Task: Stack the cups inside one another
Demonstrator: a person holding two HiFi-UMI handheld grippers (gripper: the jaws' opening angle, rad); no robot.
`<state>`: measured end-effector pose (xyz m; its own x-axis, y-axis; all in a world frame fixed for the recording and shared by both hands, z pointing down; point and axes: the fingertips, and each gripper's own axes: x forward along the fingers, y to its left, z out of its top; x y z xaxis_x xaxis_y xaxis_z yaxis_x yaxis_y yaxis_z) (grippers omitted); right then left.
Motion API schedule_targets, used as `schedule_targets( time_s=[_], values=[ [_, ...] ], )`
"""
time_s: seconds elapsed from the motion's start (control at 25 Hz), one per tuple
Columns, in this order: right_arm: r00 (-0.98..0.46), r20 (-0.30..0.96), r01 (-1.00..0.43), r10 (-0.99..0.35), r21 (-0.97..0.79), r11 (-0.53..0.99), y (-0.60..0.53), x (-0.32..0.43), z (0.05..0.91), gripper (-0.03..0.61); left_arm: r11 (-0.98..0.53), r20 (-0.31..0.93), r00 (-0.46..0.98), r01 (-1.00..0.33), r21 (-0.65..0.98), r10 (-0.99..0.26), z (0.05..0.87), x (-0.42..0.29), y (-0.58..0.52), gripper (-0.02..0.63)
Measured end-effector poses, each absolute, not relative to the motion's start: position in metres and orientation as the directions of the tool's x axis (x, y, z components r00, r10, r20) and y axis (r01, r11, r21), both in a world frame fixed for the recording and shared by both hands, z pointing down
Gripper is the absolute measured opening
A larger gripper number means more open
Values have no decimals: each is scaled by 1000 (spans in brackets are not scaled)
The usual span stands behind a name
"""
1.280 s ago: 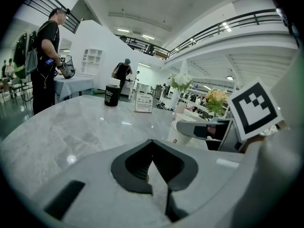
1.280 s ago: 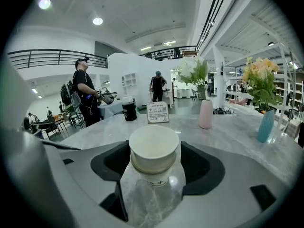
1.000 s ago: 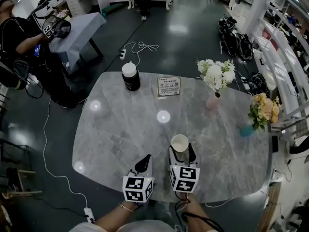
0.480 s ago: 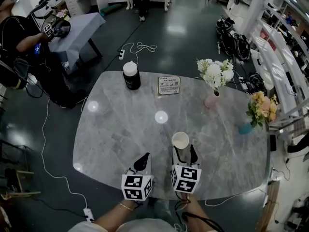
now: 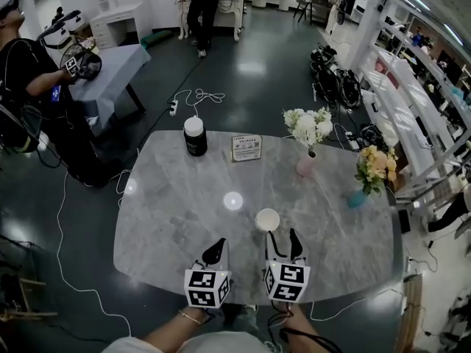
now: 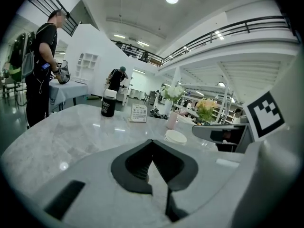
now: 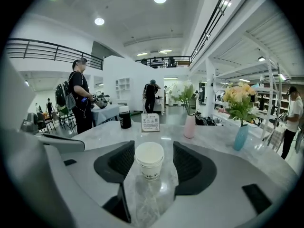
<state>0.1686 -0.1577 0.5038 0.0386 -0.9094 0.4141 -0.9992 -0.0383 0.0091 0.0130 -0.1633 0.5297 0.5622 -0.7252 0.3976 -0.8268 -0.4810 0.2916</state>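
Your right gripper (image 5: 284, 235) is standing with its jaws wide apart, though they have just been closing a little, and neither pad is touching anything. You are pointing it toward 12 o'clock over the near edge of the grey marble-patterned oval tabletop (image 5: 169, 212). The white paper cup (image 5: 267, 220) is standing upright on that tabletop, mouth up. In the head view it is sitting just beyond the fingertips, at about 11 o'clock from them. In the right gripper view it is showing in the gap between the two jaws, with clear space on either side. Your left gripper (image 5: 218, 248) is sitting at 9 o'clock from the right one, near it but apart, with its jaws pressed together and nothing between them. From the cup, the small white sign card (image 5: 246, 147) is standing at 12 o'clock and the black cylindrical jar with a white lid (image 5: 194, 136) at 11 o'clock. The pink vase of white flowers (image 5: 305, 165) is standing at 1 o'clock and the blue vase of yellow flowers (image 5: 358, 198) between 2 and 3 o'clock, all well apart from the cup.
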Motion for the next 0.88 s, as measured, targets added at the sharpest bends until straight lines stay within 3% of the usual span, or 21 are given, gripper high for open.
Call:
schedule_targets(
  time_s=[0.08, 0.16, 0.32, 0.6, 0.88],
  values=[
    [68, 393, -997, -917, 7, -71, -149, 170, 495, 219, -502, 383, 579, -815, 288, -720, 523, 12, -161, 5],
    [110, 374, -993, -921, 8, -115, -141, 174, 488, 92, -524, 367, 596, -803, 283, -714, 516, 13, -160, 5],
    [138, 358, -987, -923, -26, -158, -125, 178, 480, 31, -557, 348, 618, -786, 268, -705, 506, 13, -156, 5],
    [150, 334, -979, -931, -83, -188, -93, 198, 465, 8, -571, 324, 617, -787, 234, -717, 488, 17, -131, 5],
    [60, 324, -992, -944, -83, -91, -60, 207, 460, 8, -527, 313, 570, -822, 218, -760, 477, 38, -93, 5]
  ],
)
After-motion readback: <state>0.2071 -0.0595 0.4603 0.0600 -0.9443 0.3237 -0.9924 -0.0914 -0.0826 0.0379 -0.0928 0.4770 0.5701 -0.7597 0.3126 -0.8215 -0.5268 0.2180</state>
